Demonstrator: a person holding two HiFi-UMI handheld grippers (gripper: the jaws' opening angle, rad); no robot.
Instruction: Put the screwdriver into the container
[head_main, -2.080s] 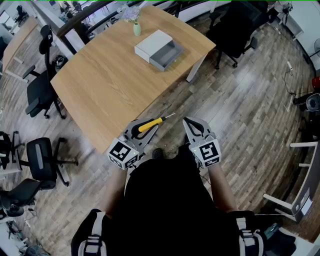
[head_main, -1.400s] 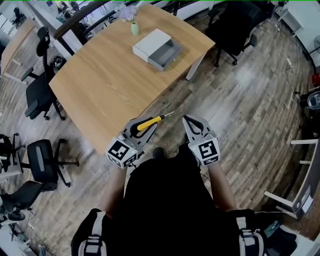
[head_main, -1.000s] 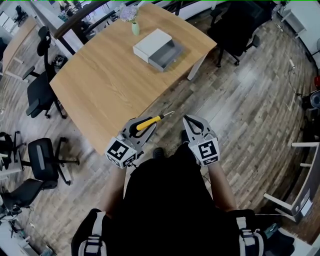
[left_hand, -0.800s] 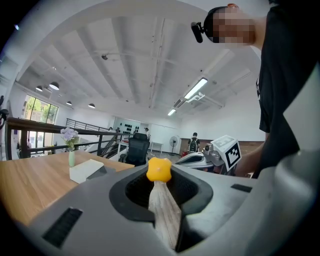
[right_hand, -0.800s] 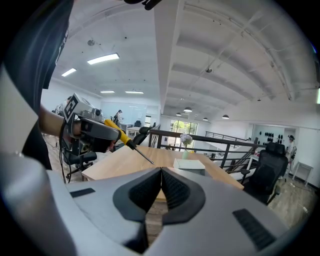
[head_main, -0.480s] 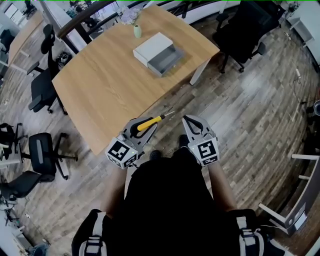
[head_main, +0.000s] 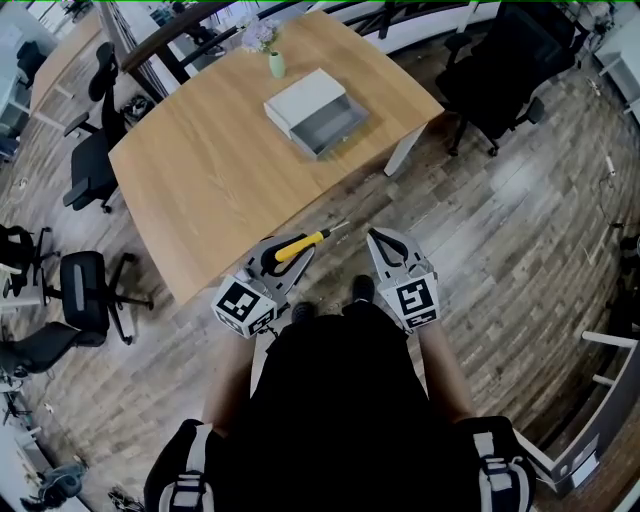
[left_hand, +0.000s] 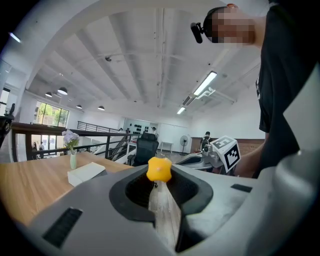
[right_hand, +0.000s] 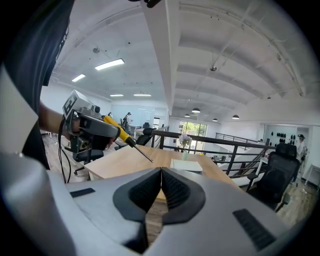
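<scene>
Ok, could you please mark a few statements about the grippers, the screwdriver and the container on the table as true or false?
1. The left gripper is shut on the yellow-handled screwdriver. True.
2. The screwdriver already lies in the container. False: it is held in the left gripper near the person, well away from the container.
3. The right gripper has its jaws together with nothing between them. True.
4. The container's drawer is pushed shut. False: the grey drawer is pulled open.
5. The vase of flowers stands on the floor. False: it stands on the table, beyond the container.
</scene>
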